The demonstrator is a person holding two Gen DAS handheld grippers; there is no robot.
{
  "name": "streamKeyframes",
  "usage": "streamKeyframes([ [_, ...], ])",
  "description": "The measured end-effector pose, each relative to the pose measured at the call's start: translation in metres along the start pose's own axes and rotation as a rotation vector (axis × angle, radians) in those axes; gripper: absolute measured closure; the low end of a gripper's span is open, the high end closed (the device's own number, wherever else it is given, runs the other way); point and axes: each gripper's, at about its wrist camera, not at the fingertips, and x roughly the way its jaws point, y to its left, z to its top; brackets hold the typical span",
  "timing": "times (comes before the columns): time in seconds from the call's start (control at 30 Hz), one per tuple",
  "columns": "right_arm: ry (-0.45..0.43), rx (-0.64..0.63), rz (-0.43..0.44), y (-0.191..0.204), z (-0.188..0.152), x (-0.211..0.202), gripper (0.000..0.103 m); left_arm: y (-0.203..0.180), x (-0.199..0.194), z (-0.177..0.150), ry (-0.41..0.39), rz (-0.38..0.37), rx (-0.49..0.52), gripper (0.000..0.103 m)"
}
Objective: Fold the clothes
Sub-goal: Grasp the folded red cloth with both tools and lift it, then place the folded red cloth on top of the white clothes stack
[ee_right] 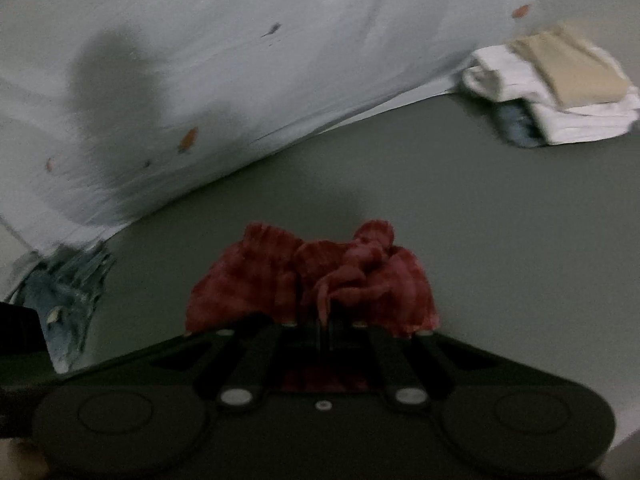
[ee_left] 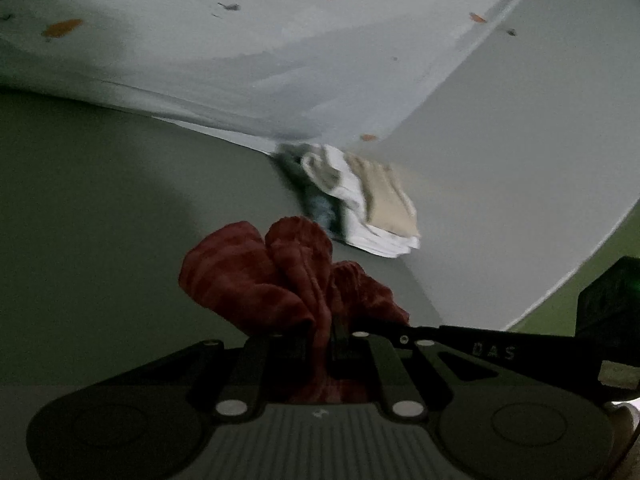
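Gripping with both hands, you have the red striped cloth bunched up at the bottom centre of each wrist view. Your left tongs are clamped together on a gathered fold of it, with fabric running down between the fingers toward the body of the tool. Your right tongs are likewise pinched on a crumpled edge of the same red striped cloth, and the fabric puffs up just above the tips. Both pictures are dim and somewhat smeared, so the weave shows only as faint stripes.

Behind the cloth lies the grey desk, bare across the middle of the left view. A pale sheet with small orange marks fills the upper part of that frame, its edge touching the desk. Just right of centre sits a stack of folded clothes: a beige piece on top, white under it, something dark bluish at its left side.

In your right view, the pale sheet covers the upper left, the stack sits at the upper right edge, and a blue-grey crumpled garment shows at the lower left, partly under the sheet's edge.
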Motion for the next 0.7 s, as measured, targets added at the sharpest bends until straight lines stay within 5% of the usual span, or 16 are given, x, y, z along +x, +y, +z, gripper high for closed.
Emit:
streamKeyframes([
  [0.3,-0.108,0.050,-0.031,-0.091,0.039,-0.022,0.099,-0.072,0.072,0.003,-0.024,-0.023,0.085,0.093],
  [0.7,-0.254,-0.093,0.061,-0.261,0.162,-0.033,0.099,-0.197,0.240,0.034,-0.167,0.047,0.036,0.093],
])
